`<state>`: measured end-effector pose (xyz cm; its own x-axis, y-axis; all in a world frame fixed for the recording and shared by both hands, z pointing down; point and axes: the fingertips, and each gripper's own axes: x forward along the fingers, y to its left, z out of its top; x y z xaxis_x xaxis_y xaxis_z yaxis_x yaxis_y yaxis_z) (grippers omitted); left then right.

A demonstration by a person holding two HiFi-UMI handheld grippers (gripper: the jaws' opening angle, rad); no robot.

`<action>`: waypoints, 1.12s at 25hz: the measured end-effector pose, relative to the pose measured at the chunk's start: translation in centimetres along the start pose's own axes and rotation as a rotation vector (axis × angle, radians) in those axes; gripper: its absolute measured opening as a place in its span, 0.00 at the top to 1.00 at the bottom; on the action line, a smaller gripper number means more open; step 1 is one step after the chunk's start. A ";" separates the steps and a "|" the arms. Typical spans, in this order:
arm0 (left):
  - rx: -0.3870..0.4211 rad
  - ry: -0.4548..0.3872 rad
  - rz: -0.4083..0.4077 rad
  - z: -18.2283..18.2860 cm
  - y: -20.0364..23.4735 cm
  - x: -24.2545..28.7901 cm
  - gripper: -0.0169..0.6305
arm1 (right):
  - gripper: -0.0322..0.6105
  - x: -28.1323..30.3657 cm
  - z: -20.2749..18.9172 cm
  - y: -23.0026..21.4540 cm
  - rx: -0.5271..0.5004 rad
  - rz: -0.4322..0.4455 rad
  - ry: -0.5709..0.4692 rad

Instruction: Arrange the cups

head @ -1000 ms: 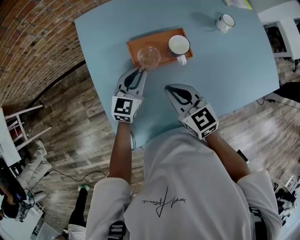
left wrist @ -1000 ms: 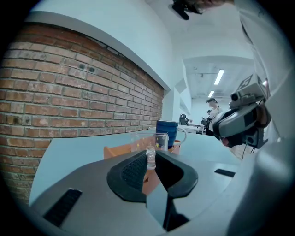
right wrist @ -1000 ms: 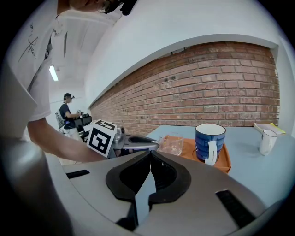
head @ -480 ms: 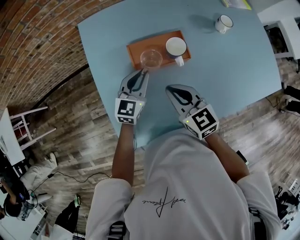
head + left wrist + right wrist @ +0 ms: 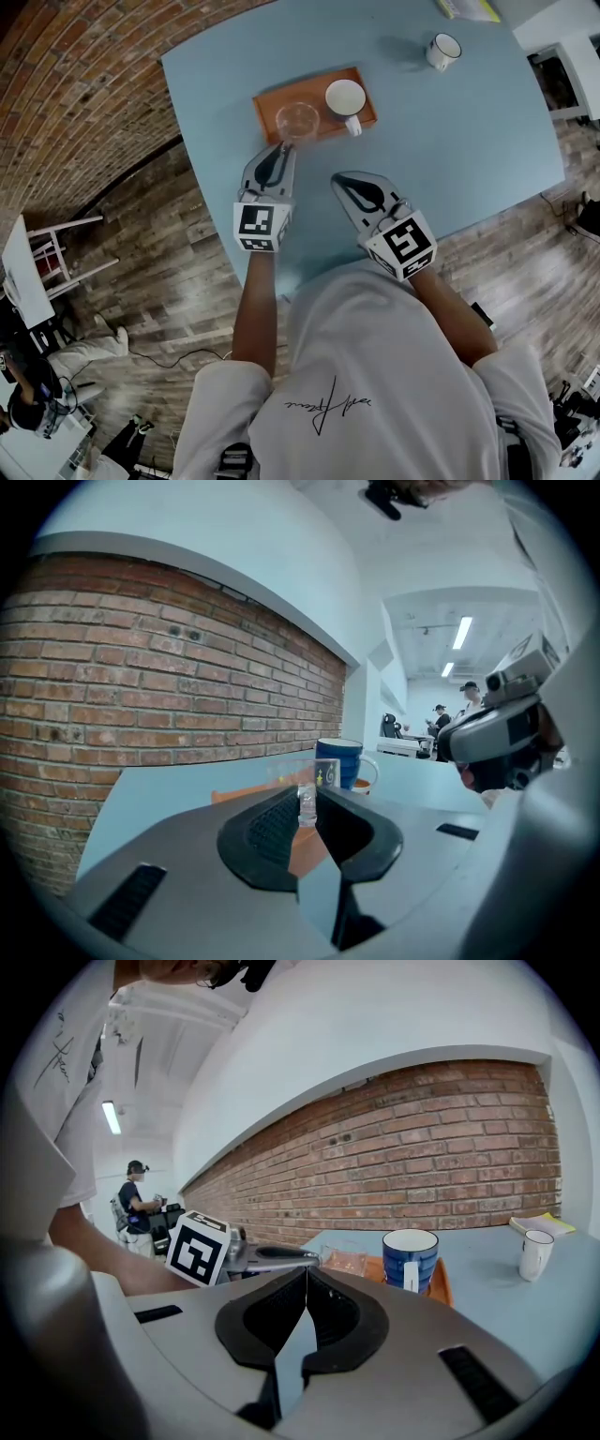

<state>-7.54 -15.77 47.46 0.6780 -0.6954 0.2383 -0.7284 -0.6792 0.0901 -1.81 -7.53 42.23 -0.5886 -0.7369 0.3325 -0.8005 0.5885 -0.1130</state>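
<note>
While the left gripper [image 5: 281,147] is clamped on the near rim of the clear glass cup [image 5: 297,119] (set on the rectangular orange tray [image 5: 265,111]), the right gripper [image 5: 339,178] is held closed and empty above the light-blue table [image 5: 450,141]. A blue white-lined mug [image 5: 345,97] is placed beside the glass on the tray; a small white mug [image 5: 443,50] is set well apart.
</note>
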 end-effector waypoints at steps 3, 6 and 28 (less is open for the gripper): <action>-0.005 0.000 0.029 0.1 0.0 -0.1 0.89 | 0.92 -0.3 0.1 0.0 -0.006 0.004 -0.007; -0.020 -0.013 0.058 0.8 -0.2 -0.1 0.89 | 0.91 -0.6 0.2 0.0 -0.010 0.008 -0.013; -0.108 -0.100 0.328 2.5 -0.3 -0.2 0.89 | 0.91 -2.8 -0.2 -0.9 -0.047 0.037 0.014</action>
<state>-7.20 -15.98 45.01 0.4087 -0.8956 0.1757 -0.9115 -0.3909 0.1276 0.60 -5.94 41.63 -0.6158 -0.7097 0.3423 -0.7719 0.6305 -0.0812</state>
